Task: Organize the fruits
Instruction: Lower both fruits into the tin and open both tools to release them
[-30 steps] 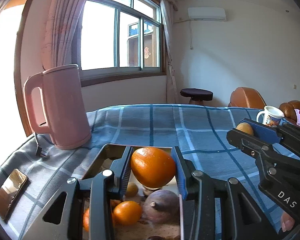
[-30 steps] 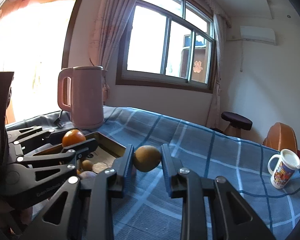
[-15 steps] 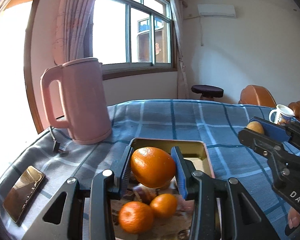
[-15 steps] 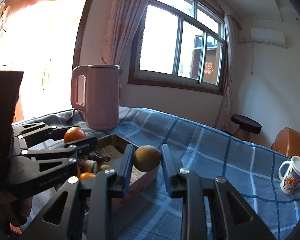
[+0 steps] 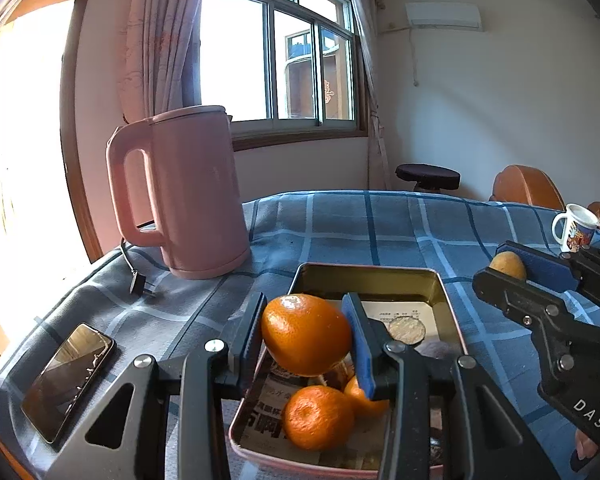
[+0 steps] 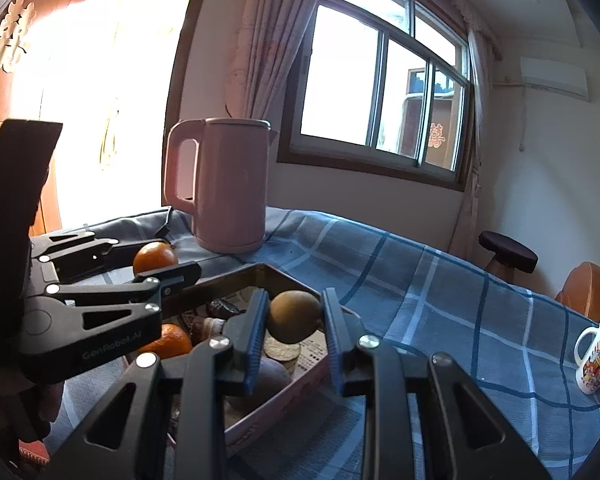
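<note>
My left gripper (image 5: 306, 334) is shut on an orange (image 5: 306, 334) and holds it above the near end of a metal tray (image 5: 364, 276) lined with newspaper. The tray holds two more oranges (image 5: 318, 416), a purple fruit (image 5: 438, 350) and other small items. My right gripper (image 6: 294, 316) is shut on a small brown fruit (image 6: 294, 316) and holds it above the tray's (image 6: 300, 380) right side. The right gripper also shows in the left wrist view (image 5: 512, 266), to the right of the tray. The left gripper also shows in the right wrist view (image 6: 156, 258), left of the tray.
A pink kettle (image 5: 184, 196) stands at the back left with its plug (image 5: 140, 282) on the blue checked cloth (image 5: 380, 224). A phone (image 5: 68, 376) lies at the front left. A printed mug (image 5: 576, 228) stands at the far right. A stool (image 5: 428, 174) and chairs are beyond the table.
Both grippers have pulled back and risen with their fruits still held. More of the tray and its far end have come into view. The kettle looks nearer.
</note>
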